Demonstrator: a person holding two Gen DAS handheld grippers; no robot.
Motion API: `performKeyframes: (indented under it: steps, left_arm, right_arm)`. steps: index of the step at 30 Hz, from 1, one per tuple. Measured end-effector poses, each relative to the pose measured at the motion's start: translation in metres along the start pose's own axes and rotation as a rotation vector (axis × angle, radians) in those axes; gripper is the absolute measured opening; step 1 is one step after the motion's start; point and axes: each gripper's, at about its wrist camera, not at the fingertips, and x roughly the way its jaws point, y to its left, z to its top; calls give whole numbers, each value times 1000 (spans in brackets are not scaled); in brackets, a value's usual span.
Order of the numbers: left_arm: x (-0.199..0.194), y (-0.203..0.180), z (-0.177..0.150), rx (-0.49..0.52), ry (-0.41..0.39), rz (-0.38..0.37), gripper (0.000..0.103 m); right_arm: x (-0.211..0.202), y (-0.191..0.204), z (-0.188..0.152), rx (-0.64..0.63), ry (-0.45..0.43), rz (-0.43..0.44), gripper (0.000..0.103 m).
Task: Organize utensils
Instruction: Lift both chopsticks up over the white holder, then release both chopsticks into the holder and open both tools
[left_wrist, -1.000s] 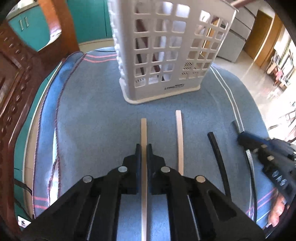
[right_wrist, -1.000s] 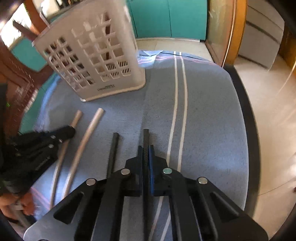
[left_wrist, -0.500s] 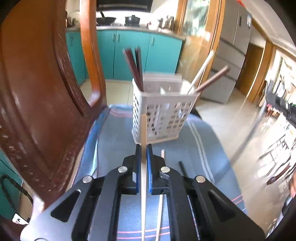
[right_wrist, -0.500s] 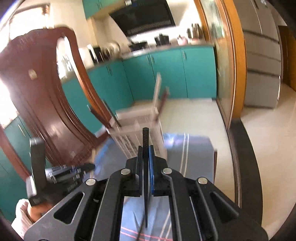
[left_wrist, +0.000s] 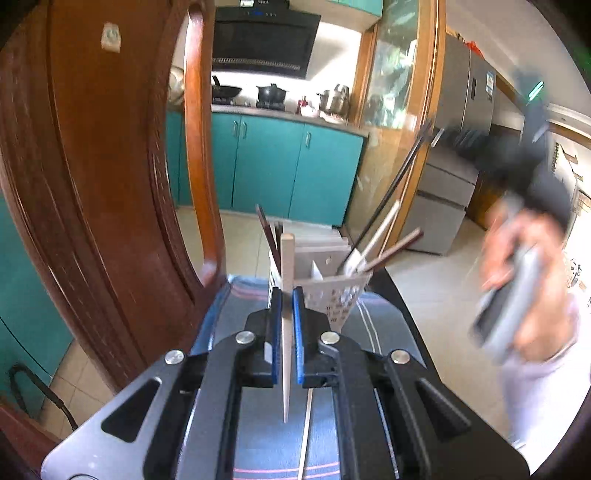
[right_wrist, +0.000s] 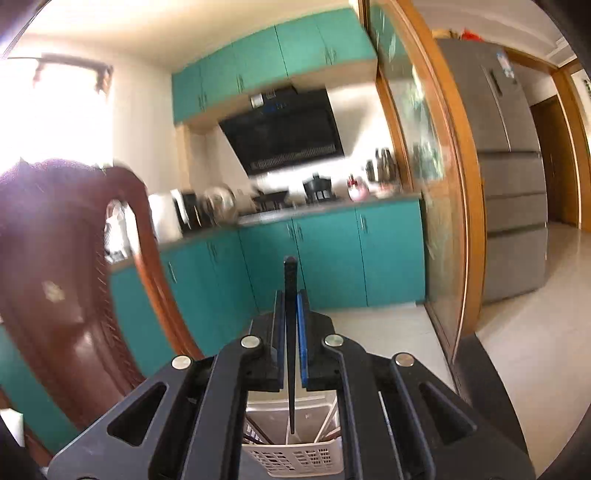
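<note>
Left gripper (left_wrist: 287, 295) grips pale chopstick (left_wrist: 287, 266); right gripper (right_wrist: 291, 299) grips black chopstick (right_wrist: 290, 288), seemingly above basket (right_wrist: 295, 458).

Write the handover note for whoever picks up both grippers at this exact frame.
Left gripper: shut on a pale chopstick, held upright short of the white basket.
Right gripper: shut on a black chopstick, its lower end hanging over the basket's open top.
Done: several chopsticks already stand in the basket.
Left: drop both held sticks in; one more pale chopstick lies on the blue cloth.
</note>
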Motion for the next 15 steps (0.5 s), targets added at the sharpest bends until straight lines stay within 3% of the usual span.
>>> performKeyframes:
  steps: [2,8,10,12,15]
  left_arm:
    - [-9,-1,12,2,-29,3,7]
    - [-29,-10,45,7,-134,-10,7]
    - [-35,-17,56,10,-185,-15,7]
    - [-34,-22,66,3,-223,-21,7]
    - [-32,-27,79,-11,-258,-31,7]
  right_arm:
    - [24,-2,-22,-8,46,-4,7]
    - [38,-10,-58,-19,89,-18,9]
    - [29,-15,-60,-12,78,-15,30]
    - [6,-22,-59,3,36,-13,39]
    - [-35,-31,-61,6,-6,17,42]
